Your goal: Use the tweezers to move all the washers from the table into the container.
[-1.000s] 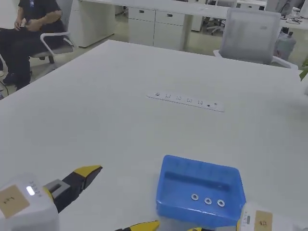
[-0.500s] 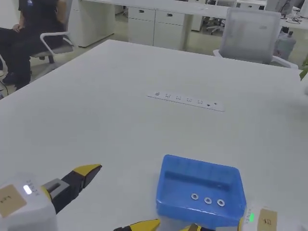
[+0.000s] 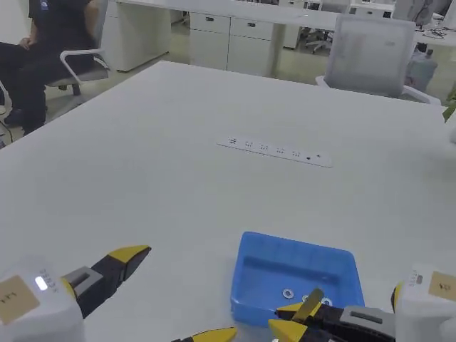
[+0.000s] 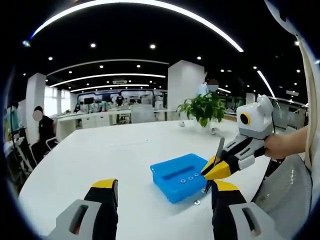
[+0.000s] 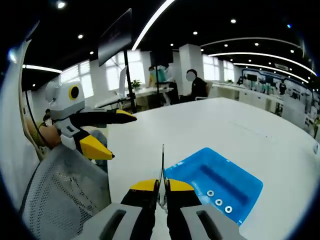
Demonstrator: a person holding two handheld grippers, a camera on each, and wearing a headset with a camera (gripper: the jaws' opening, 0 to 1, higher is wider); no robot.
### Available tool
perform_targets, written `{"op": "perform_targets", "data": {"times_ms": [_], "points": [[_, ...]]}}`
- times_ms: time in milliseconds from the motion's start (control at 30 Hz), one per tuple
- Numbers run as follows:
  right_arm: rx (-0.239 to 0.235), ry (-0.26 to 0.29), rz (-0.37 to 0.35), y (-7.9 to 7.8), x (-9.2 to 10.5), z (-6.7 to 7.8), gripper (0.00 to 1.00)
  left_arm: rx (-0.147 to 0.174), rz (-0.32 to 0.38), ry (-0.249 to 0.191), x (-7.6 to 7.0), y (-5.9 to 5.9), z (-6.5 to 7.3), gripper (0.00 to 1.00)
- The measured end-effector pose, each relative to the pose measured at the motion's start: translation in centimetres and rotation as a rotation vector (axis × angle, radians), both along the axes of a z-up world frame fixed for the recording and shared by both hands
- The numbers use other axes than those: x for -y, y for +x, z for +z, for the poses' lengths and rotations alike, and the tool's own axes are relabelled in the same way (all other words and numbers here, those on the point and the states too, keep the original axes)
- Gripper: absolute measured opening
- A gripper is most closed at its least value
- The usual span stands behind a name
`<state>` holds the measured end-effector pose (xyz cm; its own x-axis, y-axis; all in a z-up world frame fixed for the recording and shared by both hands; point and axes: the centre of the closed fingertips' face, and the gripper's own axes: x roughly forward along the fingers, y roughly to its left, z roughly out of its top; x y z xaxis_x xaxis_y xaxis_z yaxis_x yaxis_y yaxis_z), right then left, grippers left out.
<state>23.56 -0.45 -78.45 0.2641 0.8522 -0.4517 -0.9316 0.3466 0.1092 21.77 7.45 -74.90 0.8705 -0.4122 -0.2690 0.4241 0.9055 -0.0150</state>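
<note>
Swinging in from the lower right since a second ago, the right gripper [image 3: 285,320] now sits at the near wall of the bin [image 3: 249,249], jaws clamped on the tweezers [image 5: 163,162]. Three washers [image 5: 219,201] lie in the bin. One washer [image 4: 197,202] is on the table [image 3: 178,178], just off the bin's near corner. The tweezers stand steep, tips down, close above it, so the right is nearer. Beside it the left gripper [image 3: 174,293] hangs with jaws apart, empty. Plain white top, power strip [image 3: 274,150] mid-table, open office behind.
</note>
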Motion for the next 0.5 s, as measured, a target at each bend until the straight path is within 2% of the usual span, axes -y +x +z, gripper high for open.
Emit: {"op": "perform_targets", "data": {"times_ms": [167, 500], "points": [[-0.029, 0.038, -0.048, 1.5, 0.2, 1.0, 0.03, -0.001, -0.001, 0.001, 0.0, 0.0, 0.0, 0.77], [-0.035, 0.072, -0.058, 3.7, -0.3, 2.3, 0.03, -0.001, 0.001, -0.002, -0.1, 0.0, 0.0, 0.77]]}}
